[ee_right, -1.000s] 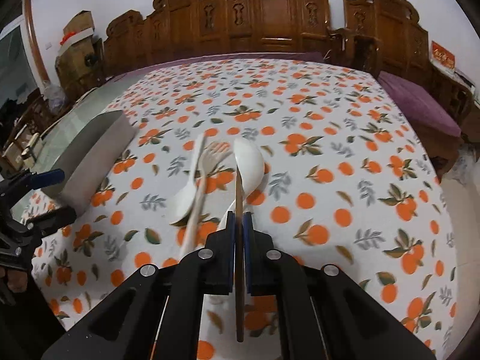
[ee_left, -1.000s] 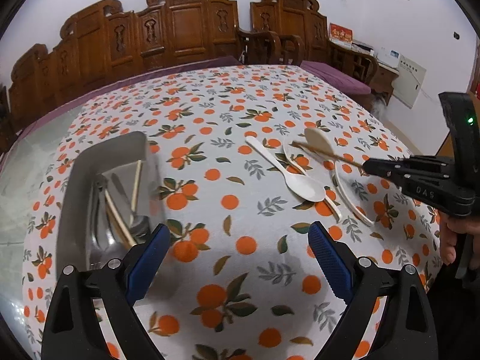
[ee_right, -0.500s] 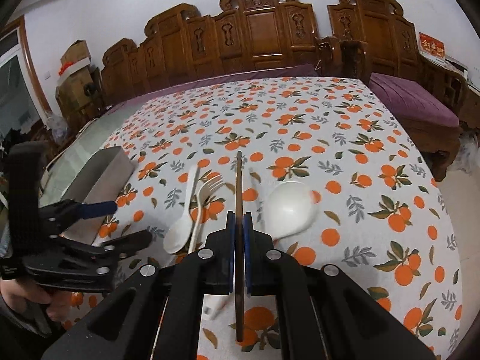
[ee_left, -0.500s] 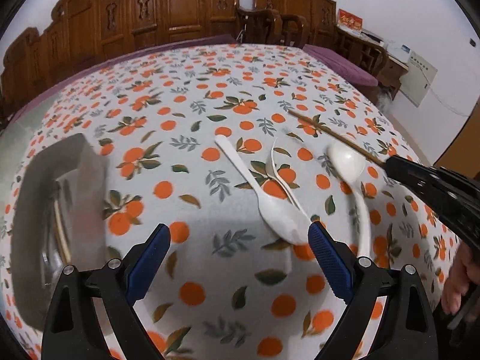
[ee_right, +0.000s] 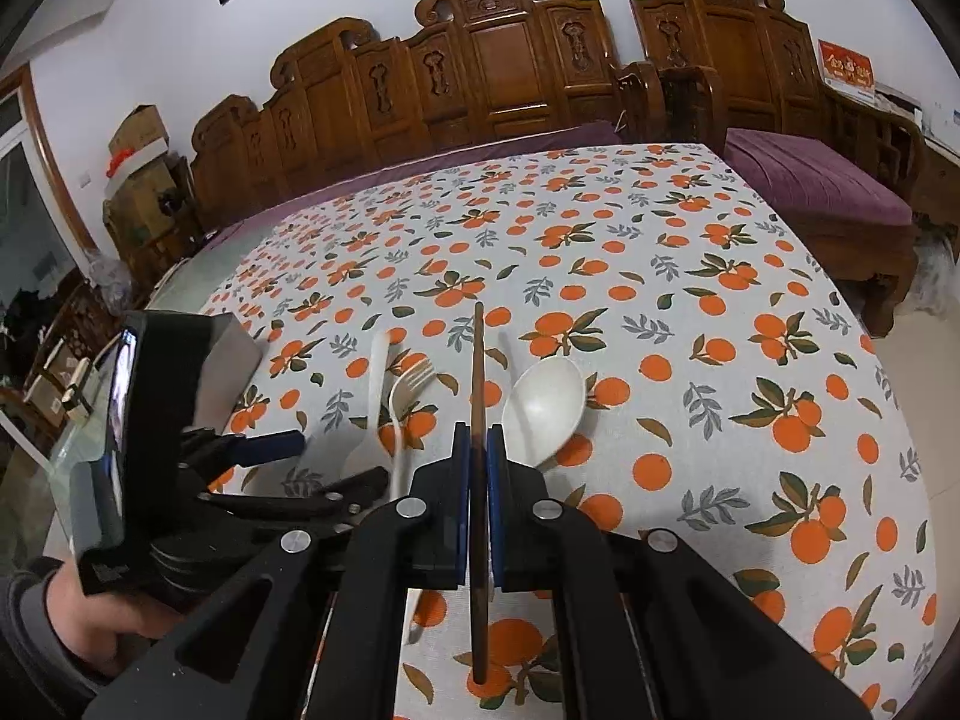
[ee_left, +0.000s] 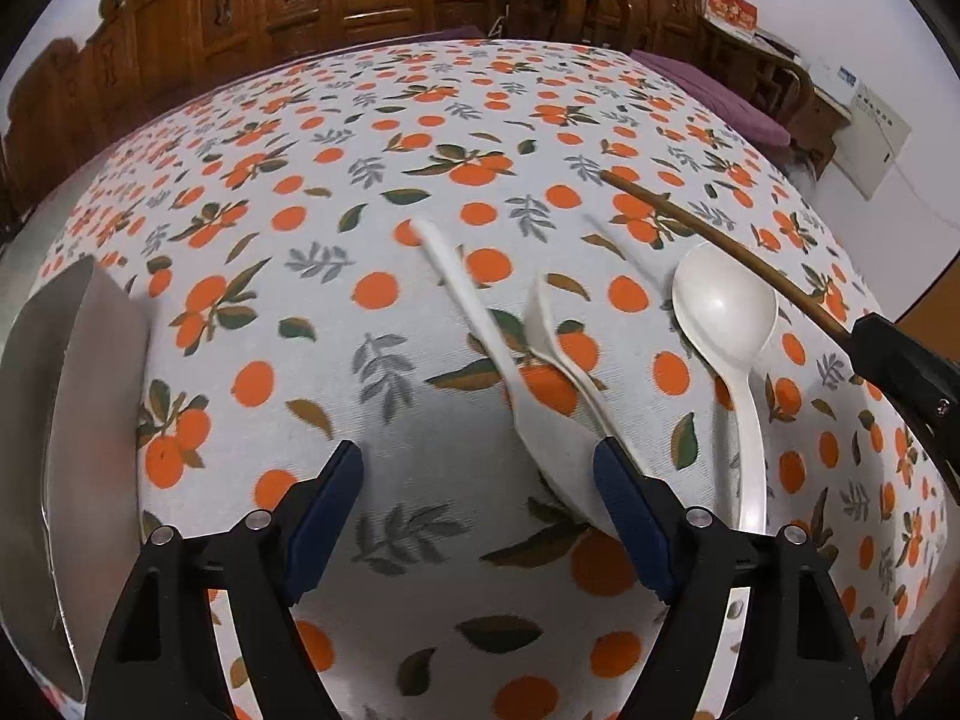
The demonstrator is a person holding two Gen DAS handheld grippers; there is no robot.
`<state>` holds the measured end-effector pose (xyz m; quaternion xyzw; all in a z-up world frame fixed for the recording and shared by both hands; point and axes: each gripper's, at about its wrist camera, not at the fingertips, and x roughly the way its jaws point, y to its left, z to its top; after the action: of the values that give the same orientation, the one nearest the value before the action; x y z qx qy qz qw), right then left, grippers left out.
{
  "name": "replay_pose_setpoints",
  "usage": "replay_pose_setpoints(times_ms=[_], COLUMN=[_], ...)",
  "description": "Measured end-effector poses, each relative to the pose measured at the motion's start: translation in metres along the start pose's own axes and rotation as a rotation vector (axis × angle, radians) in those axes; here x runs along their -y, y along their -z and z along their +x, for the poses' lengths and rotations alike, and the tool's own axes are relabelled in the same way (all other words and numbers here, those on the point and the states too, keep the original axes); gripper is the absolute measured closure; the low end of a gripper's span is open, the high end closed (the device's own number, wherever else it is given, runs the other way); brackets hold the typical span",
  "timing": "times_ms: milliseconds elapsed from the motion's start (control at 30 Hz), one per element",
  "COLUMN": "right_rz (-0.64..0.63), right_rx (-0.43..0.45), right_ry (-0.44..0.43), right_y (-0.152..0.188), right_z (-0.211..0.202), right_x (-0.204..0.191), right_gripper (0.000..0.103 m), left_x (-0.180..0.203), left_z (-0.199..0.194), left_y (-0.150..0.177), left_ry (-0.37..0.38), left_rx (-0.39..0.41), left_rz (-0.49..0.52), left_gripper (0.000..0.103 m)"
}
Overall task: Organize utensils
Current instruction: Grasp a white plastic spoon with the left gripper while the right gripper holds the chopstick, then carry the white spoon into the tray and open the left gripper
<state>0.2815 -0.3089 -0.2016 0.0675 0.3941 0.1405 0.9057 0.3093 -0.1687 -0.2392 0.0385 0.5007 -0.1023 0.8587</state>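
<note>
My right gripper (ee_right: 477, 450) is shut on a brown wooden chopstick (ee_right: 477, 372) and holds it above the table; the stick also shows in the left wrist view (ee_left: 708, 234). My left gripper (ee_left: 478, 480) is open and low over the cloth, its right finger beside the bowl of a white spoon (ee_left: 480, 324). A white fork (ee_left: 564, 348) and a large white ladle spoon (ee_left: 723, 306) lie to its right. In the right wrist view the spoon (ee_right: 371, 414), fork (ee_right: 403, 396) and ladle spoon (ee_right: 543, 405) lie ahead, with my left gripper (ee_right: 282, 468) at the left.
A metal tray (ee_left: 72, 396) stands at the table's left edge; it also shows in the right wrist view (ee_right: 231, 354). The table has an orange-print cloth (ee_left: 420, 120). Carved wooden chairs (ee_right: 510, 60) line the far side, with a purple-cushioned bench (ee_right: 810, 180) at the right.
My left gripper has moved from the tray rightward and down to the white spoon. My right gripper has lifted and drawn back with the chopstick.
</note>
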Motion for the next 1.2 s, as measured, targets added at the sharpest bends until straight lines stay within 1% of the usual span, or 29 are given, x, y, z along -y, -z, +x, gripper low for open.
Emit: replay_pose_setpoints(times_ms=[33,100,133,167,200,233,300,333,400,500,867,1200], right_rz=[-0.001,0.000,0.002,0.004,0.006,0.008,0.009,0.007,0.005,-0.001,-0.031,-0.119], right_rx=[0.000,0.001,0.003,0.003,0.004,0.005,0.004,0.004,0.003,0.002,-0.005,-0.039], right_ry=[-0.001,-0.002,-0.003,-0.003,-0.003,-0.004,-0.005,-0.005,-0.008,-0.013,-0.042,-0.049], right_y=[0.000,0.000,0.000,0.000,0.000,-0.001,0.000,-0.001,-0.001,0.000,0.004,0.012], right_z=[0.000,0.000,-0.001,0.000,0.000,-0.001,-0.001,-0.001,-0.001,0.000,0.001,0.009], right_x=[0.000,0.000,0.000,0.000,0.000,0.001,0.001,0.001,0.000,-0.002,-0.022,-0.054], right_gripper=[0.097,0.097,0.097,0.097,0.097,0.097,0.097,0.097,0.097,0.097,0.097,0.097], left_x=[0.004,0.010,0.013,0.015,0.016,0.016,0.014,0.013,0.008,-0.001,-0.050,-0.092], left_z=[-0.001,-0.001,-0.002,-0.003,-0.003,-0.004,-0.005,-0.005,-0.008,-0.013,-0.052,-0.088], left_y=[0.000,0.000,0.000,-0.001,-0.001,-0.001,-0.001,-0.001,0.000,0.003,0.016,0.018], left_ry=[-0.002,0.000,0.002,0.005,0.011,0.016,0.026,0.027,0.030,0.033,-0.034,-0.085], left_rx=[0.010,0.019,0.020,0.021,0.020,0.017,0.012,0.011,0.010,0.008,0.043,0.085], left_rz=[0.012,0.026,0.031,0.033,0.034,0.031,0.019,0.014,-0.005,-0.025,-0.070,-0.100], left_gripper=[0.036,0.050,0.053,0.062,0.068,0.072,0.091,0.095,0.097,0.097,0.097,0.097])
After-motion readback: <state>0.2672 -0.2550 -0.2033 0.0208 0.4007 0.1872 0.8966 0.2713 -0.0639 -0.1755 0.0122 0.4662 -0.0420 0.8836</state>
